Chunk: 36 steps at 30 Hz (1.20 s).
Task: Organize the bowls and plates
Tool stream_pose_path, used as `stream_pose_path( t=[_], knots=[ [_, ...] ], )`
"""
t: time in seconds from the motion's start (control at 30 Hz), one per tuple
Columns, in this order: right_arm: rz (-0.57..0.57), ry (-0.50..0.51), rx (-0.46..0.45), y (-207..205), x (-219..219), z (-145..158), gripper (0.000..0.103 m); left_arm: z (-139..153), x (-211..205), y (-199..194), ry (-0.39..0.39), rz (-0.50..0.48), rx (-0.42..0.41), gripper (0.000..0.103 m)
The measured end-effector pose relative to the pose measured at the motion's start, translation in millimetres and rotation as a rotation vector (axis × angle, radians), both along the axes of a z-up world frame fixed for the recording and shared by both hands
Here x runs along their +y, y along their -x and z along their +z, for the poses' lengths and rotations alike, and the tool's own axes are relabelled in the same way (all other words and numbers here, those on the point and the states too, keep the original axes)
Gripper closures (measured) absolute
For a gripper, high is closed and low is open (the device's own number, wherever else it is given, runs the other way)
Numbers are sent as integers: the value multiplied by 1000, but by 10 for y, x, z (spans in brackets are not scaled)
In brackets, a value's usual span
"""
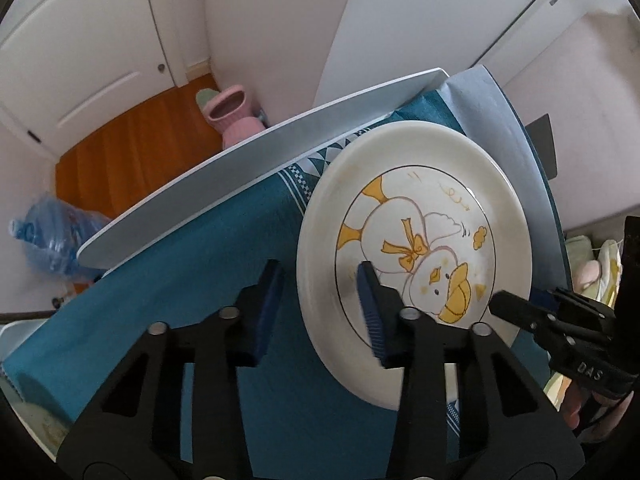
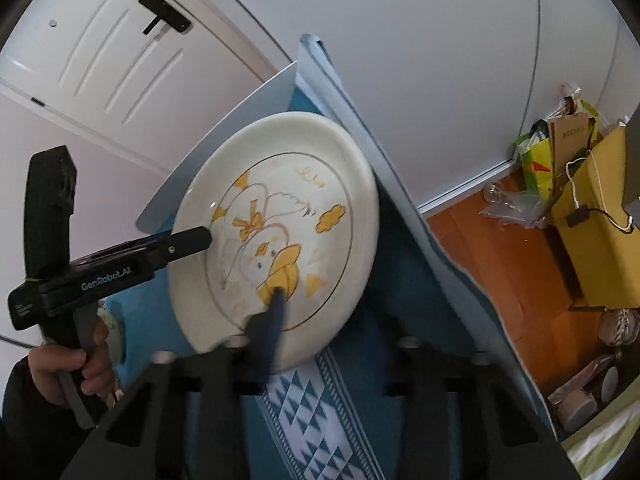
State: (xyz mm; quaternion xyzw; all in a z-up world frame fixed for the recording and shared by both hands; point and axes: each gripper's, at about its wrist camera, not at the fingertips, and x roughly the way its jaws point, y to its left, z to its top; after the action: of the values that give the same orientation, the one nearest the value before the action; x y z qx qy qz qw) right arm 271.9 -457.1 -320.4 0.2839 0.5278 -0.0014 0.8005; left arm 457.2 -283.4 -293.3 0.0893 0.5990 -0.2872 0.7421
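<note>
A white plate with a yellow duck drawing point(image 1: 416, 240) is tilted above the teal tablecloth point(image 1: 192, 304). My left gripper point(image 1: 320, 300) is open; its right finger lies over the plate's face and its left finger stands apart beside the rim. In the right wrist view the same plate point(image 2: 280, 216) is blurred by motion. My right gripper point(image 2: 340, 320) has one finger over the plate's near rim; the other finger is hidden, so I cannot tell its grip. The left gripper body point(image 2: 120, 264) reaches the plate's left rim, and the right gripper body point(image 1: 560, 328) its right rim.
A white board point(image 1: 248, 168) lies along the table's far edge. A second plate's rim point(image 1: 36, 428) shows at the lower left. Pink slippers point(image 1: 232, 112) and a blue bag point(image 1: 48, 240) lie on the wooden floor. Bags and a yellow box point(image 2: 592, 216) stand at the right.
</note>
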Motion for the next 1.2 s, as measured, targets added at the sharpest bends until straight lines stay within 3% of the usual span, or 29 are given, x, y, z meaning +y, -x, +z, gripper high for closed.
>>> stream_pose_path(
  t=[0.17, 0.4, 0.7, 0.97, 1.2],
  knots=[
    [-55, -13, 0, -71, -52, -40, 81, -20, -20, -22, 20, -27, 5, 81],
    [-51, 9, 11, -127, -60, -27, 85, 19, -21, 41, -2, -32, -35, 81],
    [34, 81, -17, -162, 13, 126, 85, 425, 37, 187, 11, -7, -149, 81],
    [163, 176, -120, -156, 124, 550, 85, 881, 284, 431, 35, 93, -237, 81],
    [337, 285, -262, 34, 434, 1065, 85, 1328, 792, 943, 87, 266, -297, 81]
  ],
)
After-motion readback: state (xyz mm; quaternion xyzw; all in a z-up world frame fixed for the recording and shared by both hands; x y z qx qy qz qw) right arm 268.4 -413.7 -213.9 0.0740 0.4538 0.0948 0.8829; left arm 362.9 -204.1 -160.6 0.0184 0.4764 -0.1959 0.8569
